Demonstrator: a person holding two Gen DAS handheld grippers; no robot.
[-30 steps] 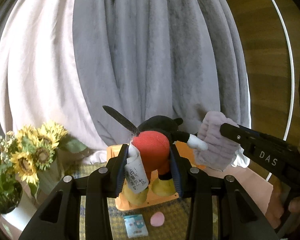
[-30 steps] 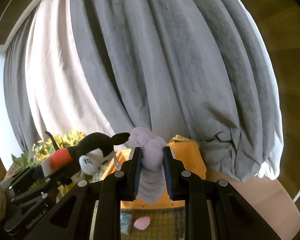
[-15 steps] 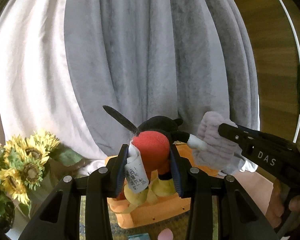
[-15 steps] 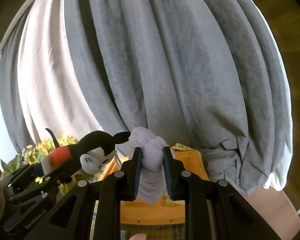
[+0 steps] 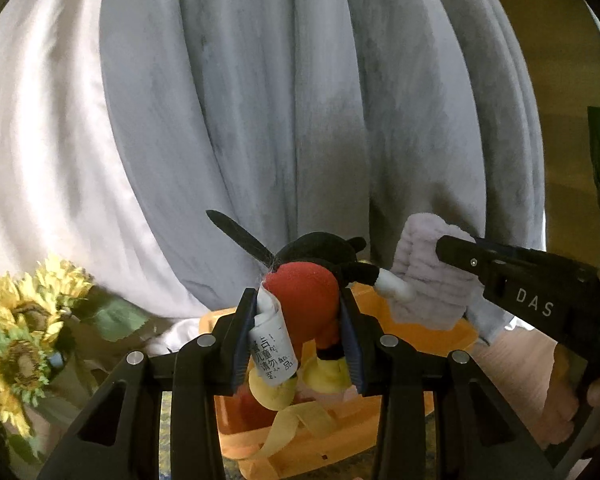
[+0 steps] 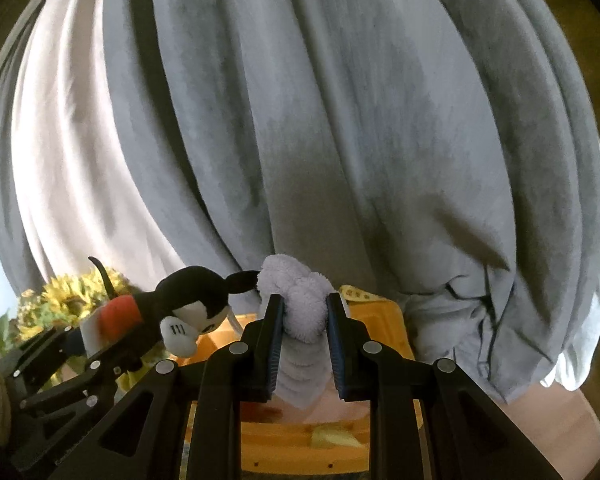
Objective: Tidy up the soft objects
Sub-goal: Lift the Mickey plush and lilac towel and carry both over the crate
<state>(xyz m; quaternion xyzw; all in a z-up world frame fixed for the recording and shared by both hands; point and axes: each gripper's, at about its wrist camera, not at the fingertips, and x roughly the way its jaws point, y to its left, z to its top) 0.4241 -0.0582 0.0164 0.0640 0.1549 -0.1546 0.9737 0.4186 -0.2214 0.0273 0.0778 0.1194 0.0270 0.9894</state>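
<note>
My left gripper (image 5: 298, 316) is shut on a Mickey Mouse plush (image 5: 308, 304) with red shorts, yellow shoes and a white printed tag. It holds the plush above an orange bin (image 5: 412, 408). My right gripper (image 6: 303, 316) is shut on a pale lilac fluffy cloth (image 6: 300, 312), also held above the orange bin (image 6: 380, 320). In the left wrist view the cloth (image 5: 428, 284) and the right gripper's black body sit just right of the plush. In the right wrist view the plush (image 6: 188, 312) hangs at the left, close to the cloth.
Grey and white curtains (image 5: 260, 100) fill the background. A bunch of sunflowers (image 5: 20, 320) stands at the left. Soft items and a yellow ribbon (image 5: 300, 420) lie inside the bin. A wooden wall (image 5: 560, 80) is at the right.
Both grippers have moved forward toward the orange bin with their loads; the bin now looms larger and closer. The small items on the mat have dropped out of view.
</note>
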